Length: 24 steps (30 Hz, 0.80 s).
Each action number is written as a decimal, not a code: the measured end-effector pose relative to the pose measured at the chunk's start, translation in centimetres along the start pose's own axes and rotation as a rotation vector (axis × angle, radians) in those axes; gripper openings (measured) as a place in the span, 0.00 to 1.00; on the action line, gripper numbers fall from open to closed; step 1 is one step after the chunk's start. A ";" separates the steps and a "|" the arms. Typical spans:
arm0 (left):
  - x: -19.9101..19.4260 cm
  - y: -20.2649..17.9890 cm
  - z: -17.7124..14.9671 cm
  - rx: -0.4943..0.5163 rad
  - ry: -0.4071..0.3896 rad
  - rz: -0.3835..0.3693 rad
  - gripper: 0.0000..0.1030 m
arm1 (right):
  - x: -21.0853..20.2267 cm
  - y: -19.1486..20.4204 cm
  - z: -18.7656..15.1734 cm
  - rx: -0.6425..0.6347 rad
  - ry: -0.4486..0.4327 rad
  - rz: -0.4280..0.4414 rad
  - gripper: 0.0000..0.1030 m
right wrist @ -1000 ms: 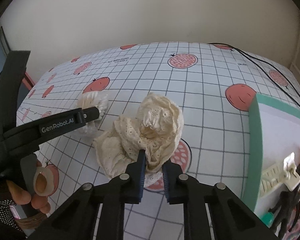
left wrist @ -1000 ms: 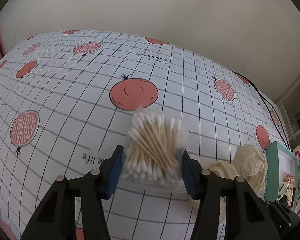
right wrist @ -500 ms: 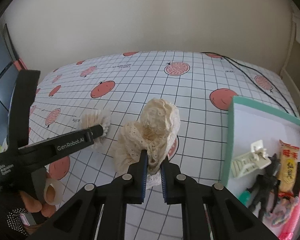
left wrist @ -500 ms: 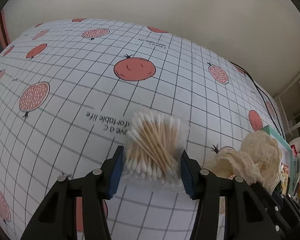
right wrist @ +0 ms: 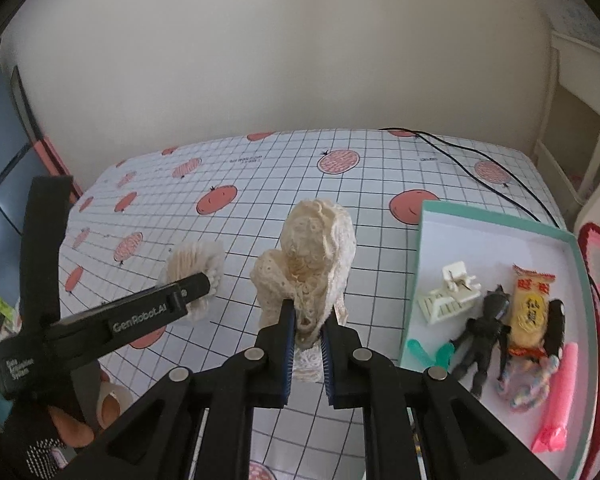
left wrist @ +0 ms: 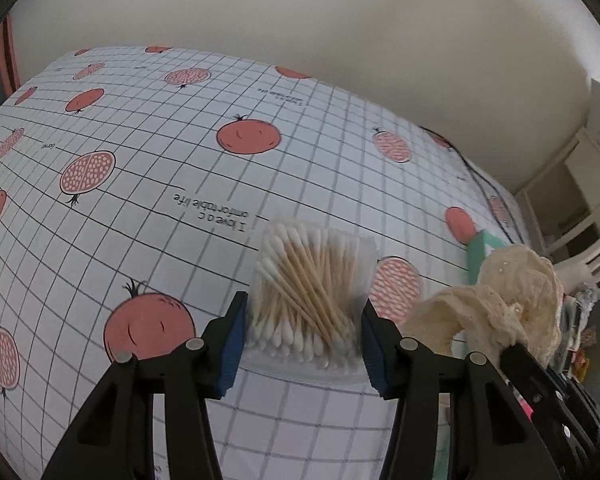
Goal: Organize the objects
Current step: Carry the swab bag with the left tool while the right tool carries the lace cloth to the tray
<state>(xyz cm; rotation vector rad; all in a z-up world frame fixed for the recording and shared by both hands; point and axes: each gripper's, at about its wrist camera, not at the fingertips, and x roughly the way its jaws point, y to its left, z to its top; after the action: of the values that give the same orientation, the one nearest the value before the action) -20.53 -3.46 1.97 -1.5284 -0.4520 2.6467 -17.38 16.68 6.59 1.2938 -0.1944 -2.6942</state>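
Clamping a light, crushable clear box of cotton swabs (left wrist: 308, 300) by its sides, the left hand-held gripper (left wrist: 302, 338) rode at nine o'clock of the right hand-held gripper (right wrist: 306, 344), which pinched soft, limp lace cloth (right wrist: 312, 256) at its bunched base.

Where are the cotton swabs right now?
The clear box of cotton swabs sits clamped in the left gripper, lifted over the pomegranate tablecloth, left of the cream lace cloth.
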 end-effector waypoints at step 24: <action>-3.9 -8.9 -3.6 0.133 -0.063 -0.104 0.52 | -4.6 -5.9 -0.9 0.122 -0.067 -0.007 0.13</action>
<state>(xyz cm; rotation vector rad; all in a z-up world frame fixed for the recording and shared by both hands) -16.37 5.09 5.97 -1.3503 -0.3414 2.5944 -14.24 23.25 8.51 1.2374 -0.3674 -2.7726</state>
